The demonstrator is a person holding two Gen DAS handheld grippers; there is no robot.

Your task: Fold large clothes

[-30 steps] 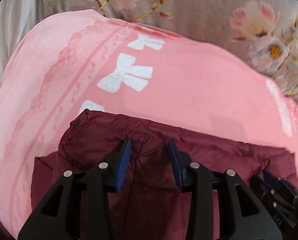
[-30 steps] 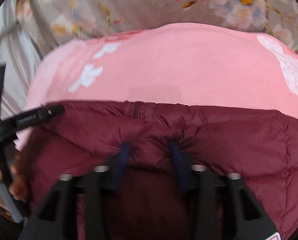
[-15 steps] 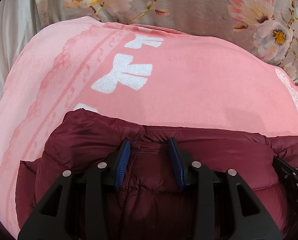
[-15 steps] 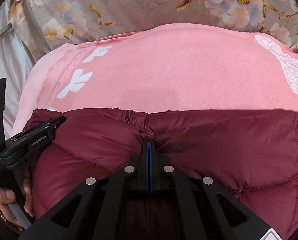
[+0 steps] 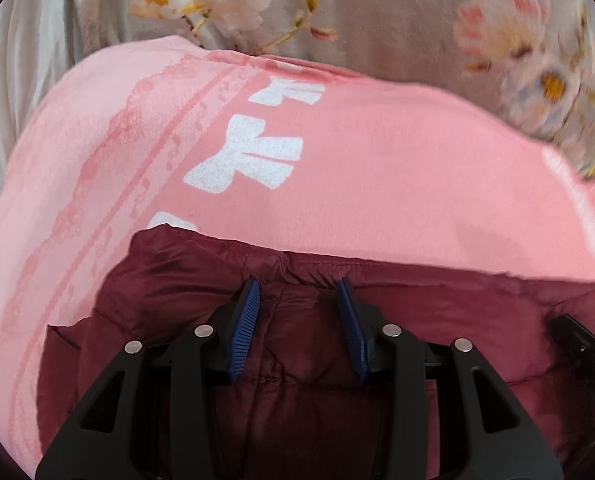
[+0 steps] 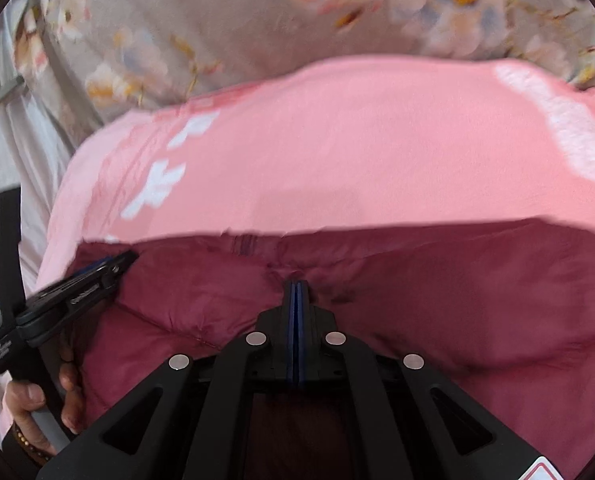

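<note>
A dark red puffer jacket (image 5: 437,312) lies on a pink blanket (image 5: 377,184) with white bows. My left gripper (image 5: 297,292) is open, its blue pads astride the jacket's far edge near the left corner. In the right wrist view my right gripper (image 6: 296,286) is shut on a fold of the jacket (image 6: 457,300) at its far edge, beside a zipper (image 6: 243,245). The left gripper (image 6: 109,266) shows at the left of that view, with the hand (image 6: 29,404) holding it.
The pink blanket (image 6: 357,152) lies on a grey floral bedsheet (image 5: 397,12) that runs along the far side. A pale plain sheet (image 6: 13,152) lies to the left.
My right gripper has closed on the jacket's far edge. Both views have shifted slightly and the jacket's edge has moved with them. My left gripper stays open.
</note>
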